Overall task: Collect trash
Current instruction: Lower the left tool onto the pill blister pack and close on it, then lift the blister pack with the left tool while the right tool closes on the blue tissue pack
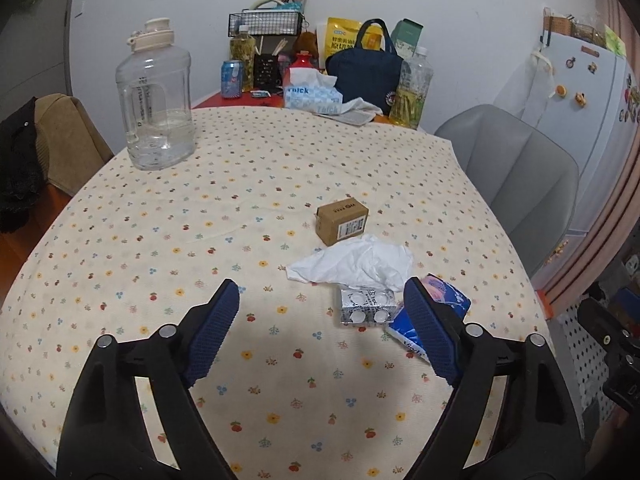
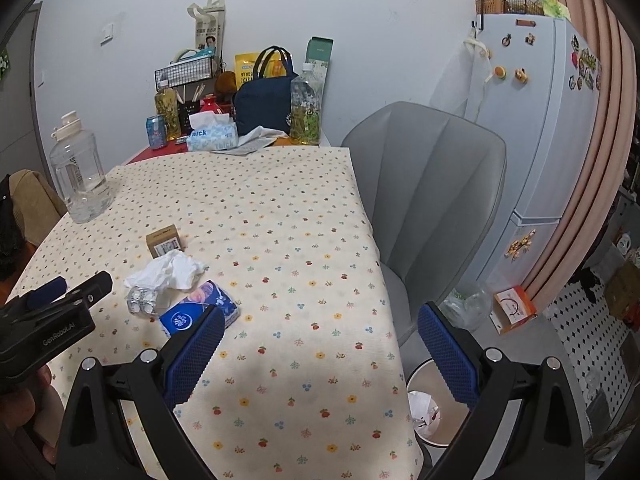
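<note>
With both claws apart, we target tissue (image 1: 356,262): light, soft, crushable; left gripper (image 1: 322,304) pinches raised crumple, right gripper (image 2: 320,328) idle.

The tissue box (image 1: 313,96) at the far end of the surface carries the word "Tuick" in blue, once on its top face and once on its front; in the right wrist view the same box (image 2: 211,137) shows only "...ick". The left gripper (image 2: 68,286), seen from the right wrist camera, has "GenRobot.AI" printed in white on its black body. The yellow bag (image 1: 347,38) against the wall bears large Chinese characters (too blurred to make out). The small cardboard box (image 1: 342,219) has a short printed word on top and a white barcode label on its side, both unreadable.
</note>
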Motion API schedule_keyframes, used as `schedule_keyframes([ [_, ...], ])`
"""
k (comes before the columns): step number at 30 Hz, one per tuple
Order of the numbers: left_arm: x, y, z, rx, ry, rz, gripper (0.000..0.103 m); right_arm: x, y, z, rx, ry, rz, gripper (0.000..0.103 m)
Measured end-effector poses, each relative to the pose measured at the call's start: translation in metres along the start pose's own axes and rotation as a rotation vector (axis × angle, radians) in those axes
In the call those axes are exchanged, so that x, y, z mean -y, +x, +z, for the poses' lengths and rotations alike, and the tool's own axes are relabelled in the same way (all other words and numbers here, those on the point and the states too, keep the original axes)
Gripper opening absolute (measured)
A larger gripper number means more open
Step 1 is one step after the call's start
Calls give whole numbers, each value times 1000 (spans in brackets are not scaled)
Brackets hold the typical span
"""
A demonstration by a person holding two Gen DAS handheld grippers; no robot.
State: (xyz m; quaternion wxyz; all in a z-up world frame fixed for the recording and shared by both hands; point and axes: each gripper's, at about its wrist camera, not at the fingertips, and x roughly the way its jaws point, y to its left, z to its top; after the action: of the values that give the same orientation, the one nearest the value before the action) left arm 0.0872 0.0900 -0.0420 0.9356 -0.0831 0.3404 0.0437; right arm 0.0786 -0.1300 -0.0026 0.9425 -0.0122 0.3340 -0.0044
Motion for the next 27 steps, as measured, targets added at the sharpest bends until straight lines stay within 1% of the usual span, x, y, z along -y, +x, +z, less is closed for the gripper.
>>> schedule_keyframes([
  [6,10,21,-2,-46,21,-17,78,5,14,-1,-25,4,-4,95],
  [10,16,35,-6,-81,32,-24,72,6,21,-3,-42,7,-3,95],
  [18,20,55,-12,-143,36,-54,54,1,30,-6,-60,0,11,95],
  [20,21,56,-13,-149,39,-65,41,-1,31,-7,-66,-6,18,95],
  [21,22,57,-13,-150,37,-70,37,-4,32,-7,-70,-10,22,94],
  [27,14,48,-14,-126,8,-79,35,-19,31,-8,-73,-49,43,94],
])
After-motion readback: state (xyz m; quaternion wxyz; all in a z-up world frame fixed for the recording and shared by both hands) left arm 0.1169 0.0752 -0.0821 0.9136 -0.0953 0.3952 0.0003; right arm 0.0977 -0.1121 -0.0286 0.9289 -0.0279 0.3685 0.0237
